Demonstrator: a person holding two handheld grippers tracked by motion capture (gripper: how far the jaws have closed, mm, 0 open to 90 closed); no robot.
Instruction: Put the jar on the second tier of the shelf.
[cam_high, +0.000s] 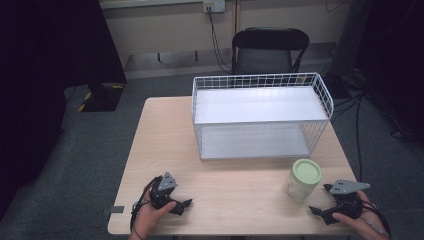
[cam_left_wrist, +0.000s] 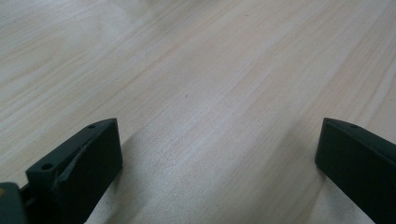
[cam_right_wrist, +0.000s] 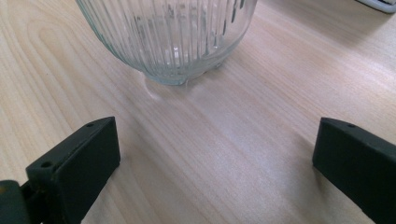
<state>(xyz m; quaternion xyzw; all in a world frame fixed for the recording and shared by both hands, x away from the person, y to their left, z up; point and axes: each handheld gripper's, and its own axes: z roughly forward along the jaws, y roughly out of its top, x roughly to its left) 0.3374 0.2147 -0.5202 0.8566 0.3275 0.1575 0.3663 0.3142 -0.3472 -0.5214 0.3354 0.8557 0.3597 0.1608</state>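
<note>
Jar (cam_high: 302, 179) beside right tool (cam_high: 320, 198) (agape)

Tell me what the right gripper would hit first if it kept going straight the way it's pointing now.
Most likely the ribbed glass jar: it stands just ahead of the open right gripper, slightly left of centre, with bare table between them. The exact gap is hard to judge.

Your left gripper (cam_left_wrist: 219, 158): its two black jaws stand wide apart, one at each bottom corner, with nothing between them.
Table (cam_left_wrist: 196, 84): pale wood grain runs slantwise under your jaws.
Shadows: soft dark patches lie beside each jaw on the wood.
</note>
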